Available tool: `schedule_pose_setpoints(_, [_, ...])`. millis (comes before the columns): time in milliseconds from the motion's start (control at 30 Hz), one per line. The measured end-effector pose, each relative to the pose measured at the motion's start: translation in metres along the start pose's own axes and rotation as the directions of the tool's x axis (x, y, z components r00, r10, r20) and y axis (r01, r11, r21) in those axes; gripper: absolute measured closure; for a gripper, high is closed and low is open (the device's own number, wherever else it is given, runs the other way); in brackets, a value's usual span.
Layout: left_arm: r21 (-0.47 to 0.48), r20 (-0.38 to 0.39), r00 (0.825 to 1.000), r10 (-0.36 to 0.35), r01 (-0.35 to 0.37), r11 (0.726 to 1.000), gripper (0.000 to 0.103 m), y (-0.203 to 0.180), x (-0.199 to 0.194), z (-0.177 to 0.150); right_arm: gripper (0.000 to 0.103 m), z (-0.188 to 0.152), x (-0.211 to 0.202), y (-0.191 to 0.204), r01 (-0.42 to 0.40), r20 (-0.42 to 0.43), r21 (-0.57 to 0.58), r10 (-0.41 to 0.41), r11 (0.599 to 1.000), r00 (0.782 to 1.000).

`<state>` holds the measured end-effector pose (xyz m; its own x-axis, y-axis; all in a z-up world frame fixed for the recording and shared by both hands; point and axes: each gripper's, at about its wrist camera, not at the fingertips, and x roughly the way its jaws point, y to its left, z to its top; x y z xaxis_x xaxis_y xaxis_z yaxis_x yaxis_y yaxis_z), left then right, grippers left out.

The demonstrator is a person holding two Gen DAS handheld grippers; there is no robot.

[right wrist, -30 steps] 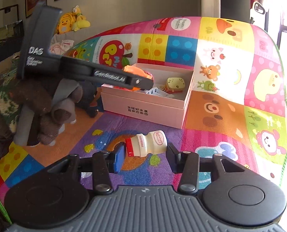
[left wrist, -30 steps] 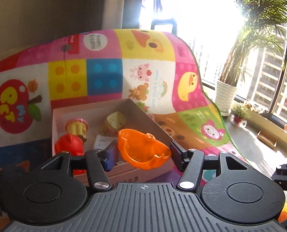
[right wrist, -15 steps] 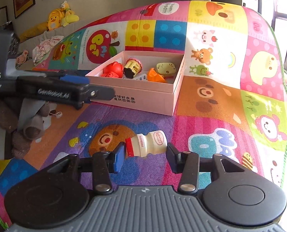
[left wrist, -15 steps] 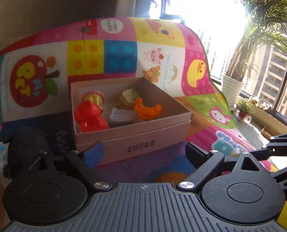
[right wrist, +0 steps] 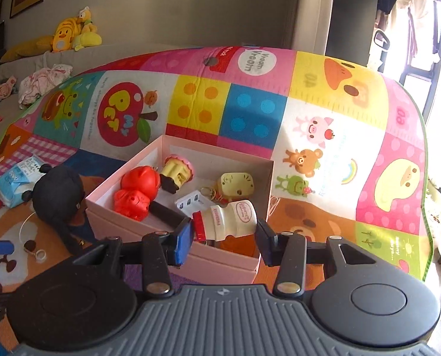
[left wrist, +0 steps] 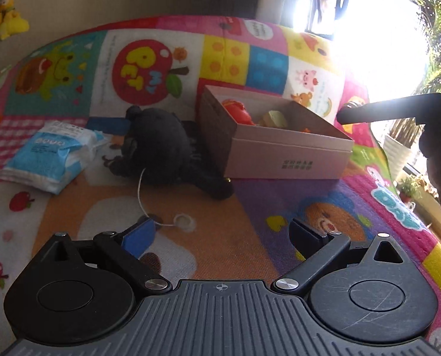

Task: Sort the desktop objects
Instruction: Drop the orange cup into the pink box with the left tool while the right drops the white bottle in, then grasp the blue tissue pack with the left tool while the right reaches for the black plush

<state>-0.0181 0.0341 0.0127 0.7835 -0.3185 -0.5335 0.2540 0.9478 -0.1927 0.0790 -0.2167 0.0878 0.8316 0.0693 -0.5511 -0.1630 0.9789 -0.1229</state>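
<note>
Two tools show: the right tool [right wrist: 224, 238] grips a small white yogurt-drink bottle with a red cap [right wrist: 224, 219], lying sideways, over the near edge of the open pink cardboard box [right wrist: 164, 235]. Left tool [left wrist: 220, 233] gapes wide and empty above the colourful play mat [left wrist: 220, 255], near a black plush toy [left wrist: 161, 145]

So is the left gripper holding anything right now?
No, the left gripper is open with only play mat between its fingers.
</note>
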Motion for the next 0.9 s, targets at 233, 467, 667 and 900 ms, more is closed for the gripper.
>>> schedule_pose_setpoints(233, [-0.024,0.014,1.0,-0.022,0.022,0.999,0.002,0.004,-0.002,0.0,0.047,0.001,0.025,-0.007,-0.032,-0.081,0.091,0.039,0.995,0.996])
schedule_pose_setpoints(467, [-0.06,0.02,1.0,-0.021,0.022,0.998,0.002,0.01,-0.003,-0.001,0.034,-0.025,0.004,0.034,-0.078,-0.061,-0.072,0.073,0.994,0.995])
schedule_pose_setpoints(667, [-0.053,0.055,0.996,0.064,-0.062,0.997,0.002,0.015,-0.004,0.008,0.022,-0.042,-0.02,0.066,-0.117,-0.036,-0.195,0.112,0.974,0.993])
schedule_pose_setpoints(900, [0.051,0.088,0.974,0.209,-0.214,0.976,0.002,0.017,0.029,0.044,0.013,-0.07,-0.05,0.073,-0.18,-0.055,-0.214,0.173,0.96,0.983])
